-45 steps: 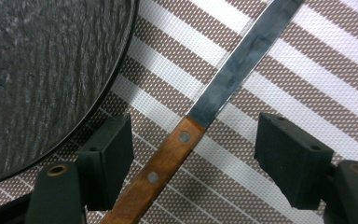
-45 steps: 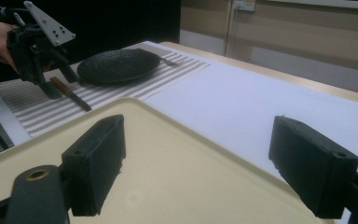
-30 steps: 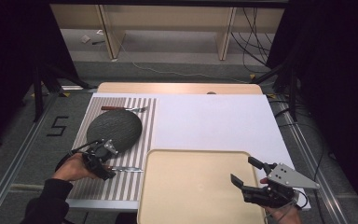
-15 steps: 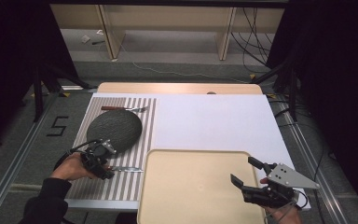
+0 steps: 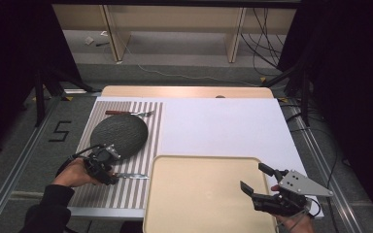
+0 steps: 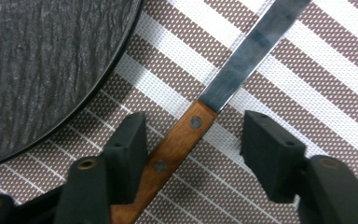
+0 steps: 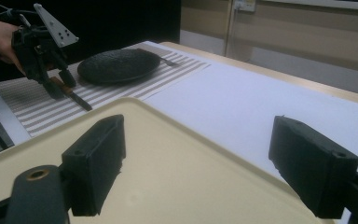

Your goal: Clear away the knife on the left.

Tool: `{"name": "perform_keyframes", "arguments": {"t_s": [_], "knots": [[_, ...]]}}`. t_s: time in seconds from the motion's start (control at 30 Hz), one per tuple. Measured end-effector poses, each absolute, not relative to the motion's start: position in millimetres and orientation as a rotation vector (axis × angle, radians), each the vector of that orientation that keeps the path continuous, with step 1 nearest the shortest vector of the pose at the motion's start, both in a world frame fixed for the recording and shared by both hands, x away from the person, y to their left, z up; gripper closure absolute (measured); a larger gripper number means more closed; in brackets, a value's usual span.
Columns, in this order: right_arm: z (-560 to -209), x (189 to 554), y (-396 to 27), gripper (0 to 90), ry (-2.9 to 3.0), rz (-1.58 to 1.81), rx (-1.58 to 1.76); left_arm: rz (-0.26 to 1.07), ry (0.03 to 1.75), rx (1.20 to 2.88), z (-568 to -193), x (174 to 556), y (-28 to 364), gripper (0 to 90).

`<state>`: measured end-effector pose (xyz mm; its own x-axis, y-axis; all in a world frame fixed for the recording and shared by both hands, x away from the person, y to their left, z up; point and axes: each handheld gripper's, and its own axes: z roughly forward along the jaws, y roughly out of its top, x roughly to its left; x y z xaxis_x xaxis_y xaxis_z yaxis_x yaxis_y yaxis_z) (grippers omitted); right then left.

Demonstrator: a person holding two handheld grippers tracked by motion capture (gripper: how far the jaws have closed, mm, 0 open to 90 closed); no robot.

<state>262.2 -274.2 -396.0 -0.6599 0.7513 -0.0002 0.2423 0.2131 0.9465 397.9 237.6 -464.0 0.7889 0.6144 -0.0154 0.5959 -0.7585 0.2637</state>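
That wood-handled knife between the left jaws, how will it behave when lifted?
The knife is probably stiff, with a flat steel blade and riveted wooden handle. Gripped at the handle, the long blade may droop. The left gripper has just been closing around it; one pad looks near touching, the other apart.

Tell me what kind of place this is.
Probably a lab bench for recording table-setting: a striped placemat with a dark plate, knife and fork, beside a beige tray, bare shelving behind.

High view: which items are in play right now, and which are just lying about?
In play: knife, between the closing left gripper jaws, not yet clamped; striped placemat under it.
Lying about: dark plate, fork, beige tray, open right gripper.
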Motion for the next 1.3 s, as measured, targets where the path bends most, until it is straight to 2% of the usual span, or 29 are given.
{"name": "perform_keyframes", "arguments": {"t_s": [0.07, 0.27, 0.37, 0.47, 0.5, 0.53, 0.57, 0.93, 1.3], "knots": [[-396, 262, -274, 19.6, 2.028, 1.450, 0.918, 0.108, 0.940, 2.726, -464, 398, 238, 48.8], [-396, 262, -274, 19.7, 2.028, 1.450, 0.918, 0.105, 0.919, 2.737, -463, 397, 238, 53.8], [-396, 262, -274, 19.7, 2.027, 1.449, 0.920, 0.106, 0.890, 2.751, -462, 395, 237, 60.6], [-396, 262, -274, 19.7, 2.027, 1.450, 0.920, 0.099, 0.877, 2.755, -462, 394, 235, 63.1], [-396, 262, -274, 19.7, 2.027, 1.450, 0.921, 0.100, 0.868, 2.762, -462, 394, 236, 68.8], [-396, 262, -274, 19.7, 2.027, 1.450, 0.921, 0.093, 0.865, 2.762, -461, 394, 236, 68.8], [-396, 262, -275, 19.7, 2.026, 1.449, 0.921, 0.097, 0.870, 2.761, -461, 394, 236, 74.8], [-396, 263, -275, 19.7, 2.025, 1.450, 0.922, 0.051, 0.929, 2.742, -460, 397, 238, 76.8], [-396, 263, -275, 19.7, 2.025, 1.450, 0.924, -0.002, 1.019, 2.569, -447, 397, 236, 76.9]]}}
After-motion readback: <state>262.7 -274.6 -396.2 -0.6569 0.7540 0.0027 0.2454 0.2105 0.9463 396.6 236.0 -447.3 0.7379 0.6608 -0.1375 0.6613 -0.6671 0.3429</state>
